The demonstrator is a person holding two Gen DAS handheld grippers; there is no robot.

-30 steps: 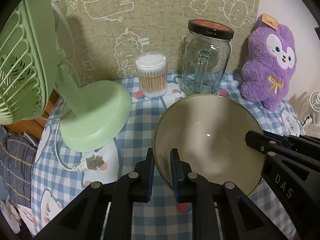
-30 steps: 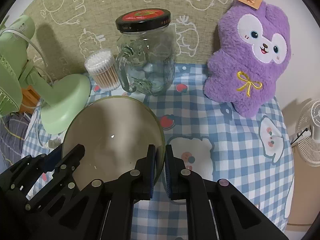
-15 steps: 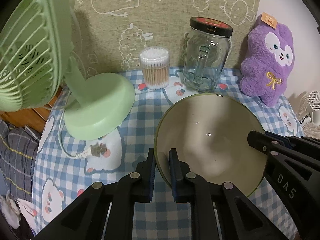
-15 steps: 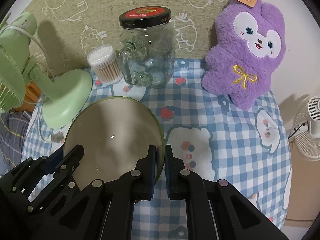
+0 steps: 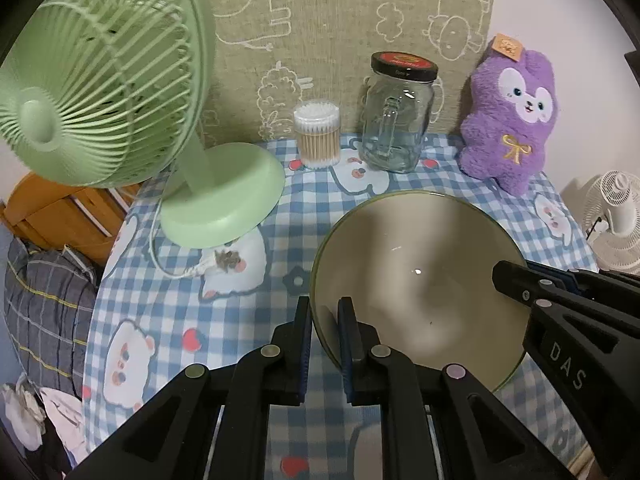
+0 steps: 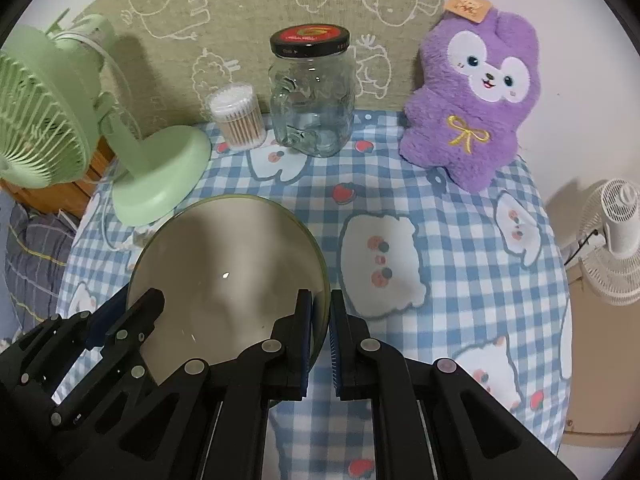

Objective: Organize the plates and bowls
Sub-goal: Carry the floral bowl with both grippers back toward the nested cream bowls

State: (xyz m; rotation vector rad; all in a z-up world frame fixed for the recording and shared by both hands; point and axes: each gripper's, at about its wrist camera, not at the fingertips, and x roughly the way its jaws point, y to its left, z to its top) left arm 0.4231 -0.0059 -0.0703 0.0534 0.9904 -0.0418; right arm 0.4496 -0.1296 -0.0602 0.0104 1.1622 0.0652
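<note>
A large beige bowl with a green rim point(image 5: 416, 280) is held above the checked tablecloth by both grippers. My left gripper point(image 5: 325, 312) is shut on the bowl's left rim, one finger inside and one outside. My right gripper point(image 6: 320, 308) is shut on the bowl's right rim point(image 6: 320, 264). The bowl point(image 6: 228, 280) is empty. The right gripper's fingers point(image 5: 520, 284) show at the bowl's right edge in the left wrist view. The left gripper's fingers point(image 6: 136, 316) show at its left edge in the right wrist view. No plates are in view.
A green desk fan point(image 5: 100, 92) stands at the left, its base point(image 5: 224, 196) and plug cord on the cloth. A cotton swab tub point(image 5: 317, 134), a glass jar with black lid point(image 5: 396, 120) and a purple plush point(image 5: 508, 116) line the back wall. A white fan point(image 6: 616, 240) stands beyond the table's right edge.
Both grippers have risen and drawn back with the bowl held between them; the fan, jar and plush now look farther away and more tablecloth shows.
</note>
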